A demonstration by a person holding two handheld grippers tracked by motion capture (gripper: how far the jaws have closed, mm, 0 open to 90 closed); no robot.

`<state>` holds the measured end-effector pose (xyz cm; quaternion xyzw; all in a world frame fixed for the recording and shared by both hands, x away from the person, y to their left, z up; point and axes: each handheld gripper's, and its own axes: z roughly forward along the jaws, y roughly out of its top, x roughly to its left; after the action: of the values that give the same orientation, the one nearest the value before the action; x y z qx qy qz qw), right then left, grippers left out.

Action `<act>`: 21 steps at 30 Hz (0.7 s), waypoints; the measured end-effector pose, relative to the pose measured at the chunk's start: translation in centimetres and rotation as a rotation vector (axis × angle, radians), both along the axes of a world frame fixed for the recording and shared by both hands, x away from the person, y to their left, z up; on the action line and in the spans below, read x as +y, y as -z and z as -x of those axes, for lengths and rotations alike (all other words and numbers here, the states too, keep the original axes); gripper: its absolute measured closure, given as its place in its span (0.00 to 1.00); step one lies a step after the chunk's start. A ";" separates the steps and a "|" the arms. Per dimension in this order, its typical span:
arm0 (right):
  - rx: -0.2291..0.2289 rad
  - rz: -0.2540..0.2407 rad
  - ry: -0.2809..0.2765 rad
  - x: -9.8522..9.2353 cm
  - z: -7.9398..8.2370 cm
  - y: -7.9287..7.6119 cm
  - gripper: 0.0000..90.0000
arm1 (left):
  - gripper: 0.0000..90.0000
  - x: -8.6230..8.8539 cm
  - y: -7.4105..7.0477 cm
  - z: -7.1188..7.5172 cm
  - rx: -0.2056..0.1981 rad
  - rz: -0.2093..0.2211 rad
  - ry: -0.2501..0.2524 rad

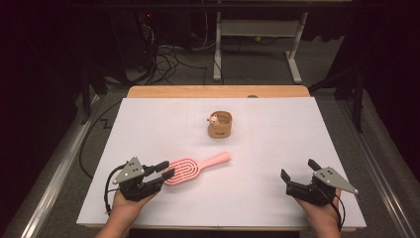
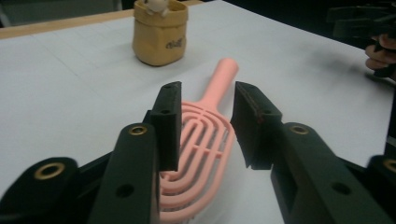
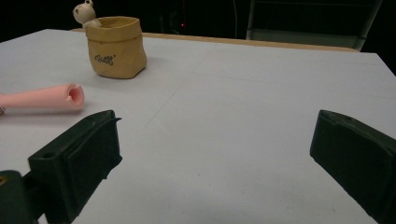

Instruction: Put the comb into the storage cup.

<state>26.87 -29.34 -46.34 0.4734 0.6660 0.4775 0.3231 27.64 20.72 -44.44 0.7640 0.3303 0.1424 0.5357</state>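
A pink vented hairbrush [image 1: 190, 168] lies flat on the white table sheet, handle pointing right and away. My left gripper [image 1: 166, 169] hovers at the brush's head end, open. In the left gripper view its two jaws straddle the brush head [image 2: 205, 140] without pressing on it, the gripper's midpoint [image 2: 208, 93] just over the ribs. My right gripper [image 1: 299, 171] rests at the near right, open wide with nothing between its jaws [image 3: 217, 121]. The brush handle's tip [image 3: 42, 98] shows to its left.
A small tan sack-shaped pot [image 1: 220, 125] with a little animal figure on its rim stands behind the brush [image 2: 160, 32] [image 3: 116, 46]. The white sheet [image 1: 148, 124] covers a wooden table. Table legs and cables lie on the floor beyond.
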 end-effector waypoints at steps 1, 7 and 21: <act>0.001 0.000 0.000 0.0 0.0 0.0 0.02 | 0.65 0.4 0.0 -0.2 -0.002 0.001 -0.019; 0.001 -0.001 -0.002 0.0 -0.1 0.1 0.02 | 0.57 1.2 0.2 -0.5 -0.009 0.000 -0.058; -0.001 0.001 -0.007 -0.1 -0.2 0.0 0.02 | 0.40 3.4 1.2 -1.9 0.005 0.006 -0.121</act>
<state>27.04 -29.46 -46.35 0.4708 0.6678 0.4783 0.3220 29.58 24.10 -45.60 0.7413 0.3778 0.1717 0.5275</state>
